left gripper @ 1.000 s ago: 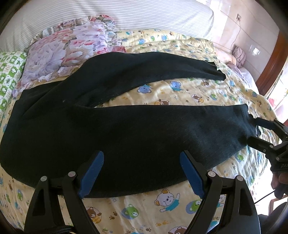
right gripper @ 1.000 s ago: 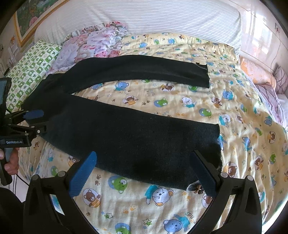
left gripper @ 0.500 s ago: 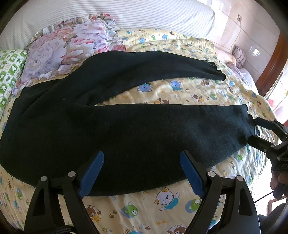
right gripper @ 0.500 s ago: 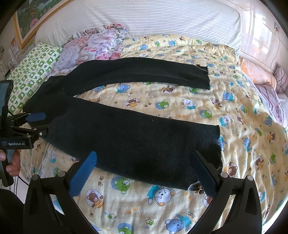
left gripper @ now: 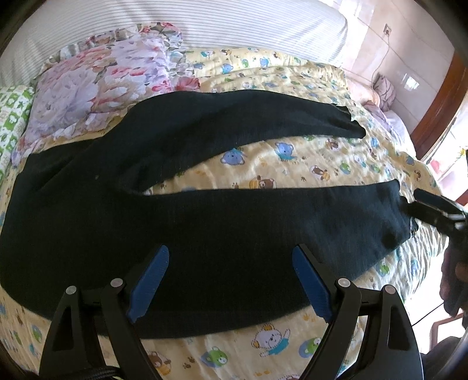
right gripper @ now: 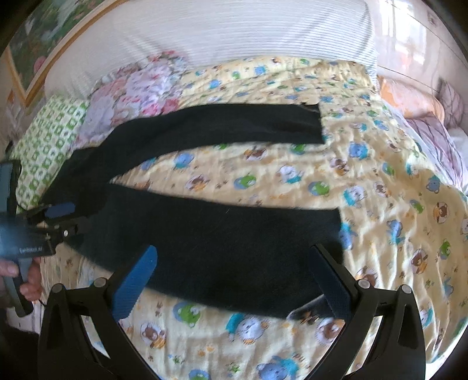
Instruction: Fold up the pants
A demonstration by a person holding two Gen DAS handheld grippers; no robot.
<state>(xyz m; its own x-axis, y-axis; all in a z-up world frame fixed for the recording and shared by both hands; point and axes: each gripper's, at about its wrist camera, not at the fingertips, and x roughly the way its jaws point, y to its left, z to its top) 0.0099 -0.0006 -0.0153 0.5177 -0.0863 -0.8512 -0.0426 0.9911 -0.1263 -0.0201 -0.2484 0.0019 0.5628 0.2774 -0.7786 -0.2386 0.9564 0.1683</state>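
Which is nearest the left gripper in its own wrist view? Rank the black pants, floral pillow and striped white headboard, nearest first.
From the left gripper:
1. Black pants, between its open fingers.
2. Floral pillow, beyond, upper left.
3. Striped white headboard, farthest, along the top.

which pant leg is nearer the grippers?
The near leg, the lower dark band that both open grippers, left gripper and right gripper, hover over. The far leg lies beyond a strip of bear-print quilt, toward the floral pillow.
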